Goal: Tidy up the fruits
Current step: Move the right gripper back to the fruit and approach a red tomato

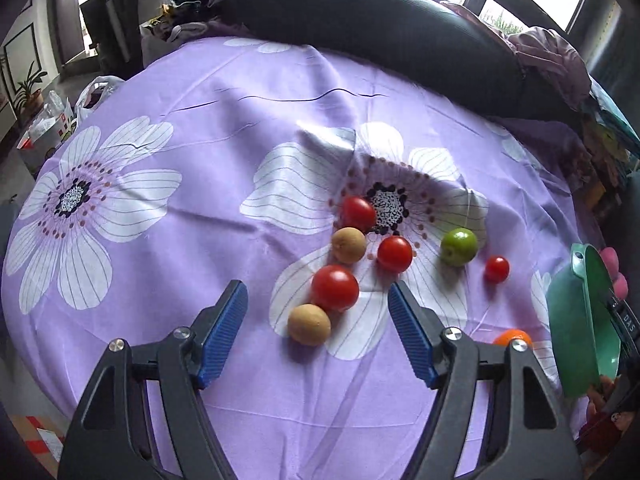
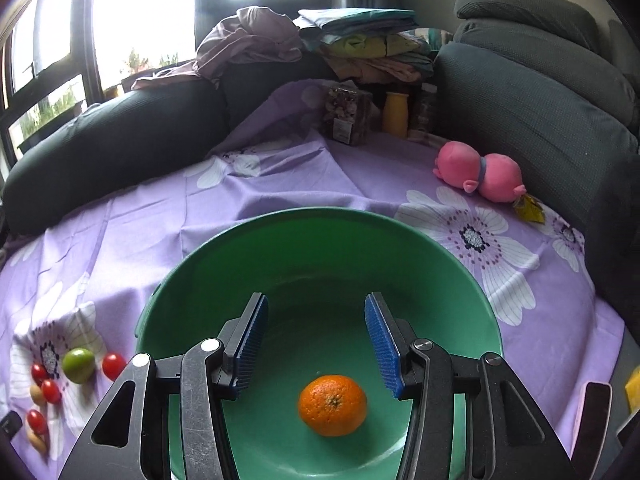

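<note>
While the right gripper (image 2: 316, 344) hangs over the green bowl (image 2: 452, 276) with its blue pads (image 2: 382, 342) spread apart and holding nothing, an orange (image 2: 333, 405) lies loose on the bowl's floor below them. Left of the bowl, on the purple flowered cloth (image 2: 304, 184), a green lime (image 2: 79, 365) lies among red tomatoes (image 2: 114, 365). Well beyond the bowl lies a pink plush toy (image 2: 480, 172), with a yellow bottle (image 2: 395, 114) farther back against dark cushions. The left gripper (image 1: 318, 330) is held low over the cloth left of the bowl, jaws wide apart and empty, a brown fruit (image 1: 309, 324) and a large tomato (image 1: 335, 287) touching each other between its pads.
</note>
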A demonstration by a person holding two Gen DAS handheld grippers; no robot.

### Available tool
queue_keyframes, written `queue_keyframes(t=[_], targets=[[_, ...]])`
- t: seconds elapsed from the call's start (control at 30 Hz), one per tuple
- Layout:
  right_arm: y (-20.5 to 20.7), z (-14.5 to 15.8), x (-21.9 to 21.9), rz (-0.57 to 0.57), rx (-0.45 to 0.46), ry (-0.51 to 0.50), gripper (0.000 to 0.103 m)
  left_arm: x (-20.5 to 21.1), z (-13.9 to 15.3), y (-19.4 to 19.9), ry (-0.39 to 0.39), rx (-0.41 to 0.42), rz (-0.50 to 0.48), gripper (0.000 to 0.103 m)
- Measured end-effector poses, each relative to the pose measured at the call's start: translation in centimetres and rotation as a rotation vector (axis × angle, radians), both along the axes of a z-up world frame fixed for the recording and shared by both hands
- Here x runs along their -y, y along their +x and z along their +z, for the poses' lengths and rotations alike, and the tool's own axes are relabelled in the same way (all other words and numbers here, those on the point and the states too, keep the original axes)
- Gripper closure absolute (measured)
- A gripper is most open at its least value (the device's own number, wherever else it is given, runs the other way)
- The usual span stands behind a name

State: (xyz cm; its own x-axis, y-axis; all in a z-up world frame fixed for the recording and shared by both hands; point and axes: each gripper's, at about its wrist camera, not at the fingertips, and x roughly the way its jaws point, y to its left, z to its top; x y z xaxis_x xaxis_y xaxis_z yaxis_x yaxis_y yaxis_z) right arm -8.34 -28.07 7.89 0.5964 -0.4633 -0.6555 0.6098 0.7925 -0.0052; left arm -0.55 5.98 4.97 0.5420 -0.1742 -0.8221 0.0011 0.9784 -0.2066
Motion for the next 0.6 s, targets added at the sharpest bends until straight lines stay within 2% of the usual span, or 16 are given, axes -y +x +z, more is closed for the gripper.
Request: queue_keyframes(t=[0.17, 0.3, 0.47, 0.6], targets=[[-0.4, 0.4, -2.2, 0.072, -0.019, -0.006, 0.052, -0.3, 0.1, 0.1, -0.019, 0.001, 0.006, 0.030], [-0.5, 1.6, -3.6, 0.144, 0.023, 0.013, 0.052, 0.1, 0.1, 0.0, -0.003, 0.004, -0.004, 0.030], [-0.1, 2.2, -5.6, 0.309, 0.089, 0.153, 0.052, 0.6, 0.1, 0.0, 0.024, 0.009, -0.001, 0.030], [1.0, 1.7, -7.1, 0.382, 0.067, 0.237, 0.052, 0.9, 0.1, -0.1, 0.020, 0.006, -0.007, 0.030]])
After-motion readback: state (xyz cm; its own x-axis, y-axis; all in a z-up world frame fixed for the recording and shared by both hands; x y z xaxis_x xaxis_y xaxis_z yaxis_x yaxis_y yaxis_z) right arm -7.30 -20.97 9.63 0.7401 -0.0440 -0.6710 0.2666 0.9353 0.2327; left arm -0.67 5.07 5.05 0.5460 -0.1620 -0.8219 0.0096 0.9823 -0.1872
